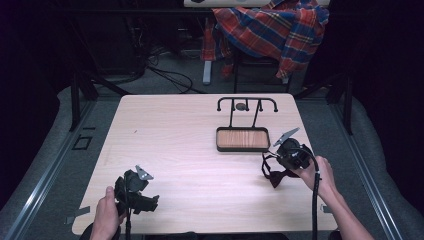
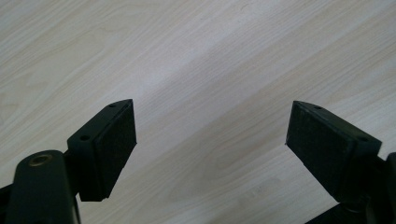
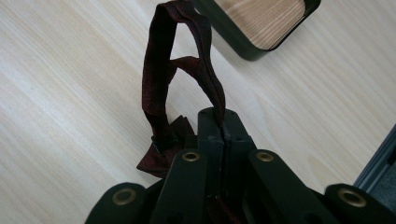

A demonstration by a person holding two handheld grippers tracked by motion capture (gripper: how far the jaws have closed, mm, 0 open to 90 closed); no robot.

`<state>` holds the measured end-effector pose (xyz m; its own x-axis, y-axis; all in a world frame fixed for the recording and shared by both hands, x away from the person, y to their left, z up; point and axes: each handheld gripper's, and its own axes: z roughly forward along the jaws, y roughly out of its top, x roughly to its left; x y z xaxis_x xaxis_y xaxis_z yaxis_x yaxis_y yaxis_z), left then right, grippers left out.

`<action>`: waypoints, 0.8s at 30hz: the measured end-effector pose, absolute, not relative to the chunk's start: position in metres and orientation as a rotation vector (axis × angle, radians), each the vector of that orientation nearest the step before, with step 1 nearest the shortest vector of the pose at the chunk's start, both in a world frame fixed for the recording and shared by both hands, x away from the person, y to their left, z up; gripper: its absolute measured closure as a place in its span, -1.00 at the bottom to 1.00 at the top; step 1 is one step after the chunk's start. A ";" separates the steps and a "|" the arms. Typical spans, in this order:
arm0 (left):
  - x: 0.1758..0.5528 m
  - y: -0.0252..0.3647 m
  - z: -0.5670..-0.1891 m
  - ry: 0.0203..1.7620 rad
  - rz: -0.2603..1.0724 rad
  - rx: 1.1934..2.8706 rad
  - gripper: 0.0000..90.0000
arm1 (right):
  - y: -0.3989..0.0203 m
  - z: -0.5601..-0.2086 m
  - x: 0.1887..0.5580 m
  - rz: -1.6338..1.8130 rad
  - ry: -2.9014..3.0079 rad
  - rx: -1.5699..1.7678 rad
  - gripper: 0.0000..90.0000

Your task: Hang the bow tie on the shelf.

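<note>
Pale wood tabletop (image 1: 190, 150), lit from above, dark room around it. Left gripper (image 1: 134, 192) sits near the front left corner, held from below by the left hand (image 1: 106, 217); in the left gripper view its jaws stand wide apart with bare wood grain between the two black pads (image 2: 114, 140), nothing held. Right gripper (image 1: 292, 152) is toward the right edge, about mid-depth, held by the right hand (image 1: 320, 175). Its jaws are pressed together on a dark red bow tie strap (image 3: 161, 79); in the right gripper view the strap rises in a loop from the clenched tips, and the bow itself (image 3: 163, 151) hangs beside the jaws, just over the wood. From above the bow tie (image 1: 275, 175) shows at the gripper's left, low to the tabletop; touching or not, cannot tell. Just beyond it, toward the back right, a small black-rimmed tray (image 1: 242, 140) with a wooden floor, a black wire rack (image 1: 246, 102) rising from its far side. Behind the table, a plaid shirt (image 1: 275, 27) draped over a chair
</note>
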<state>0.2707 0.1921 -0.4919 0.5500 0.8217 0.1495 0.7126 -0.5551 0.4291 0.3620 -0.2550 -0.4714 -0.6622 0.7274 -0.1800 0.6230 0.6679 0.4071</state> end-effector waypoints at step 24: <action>0.271 0.193 -0.491 1.263 0.484 2.466 -0.64 | -0.254 -0.451 0.374 0.501 2.479 1.070 0.98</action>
<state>0.2707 0.1931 -0.4914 0.5496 0.8221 0.1486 0.7109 -0.5537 0.4337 0.3737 -0.2539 -0.4512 -0.6312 0.7464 -0.2108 0.6060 0.6442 0.4666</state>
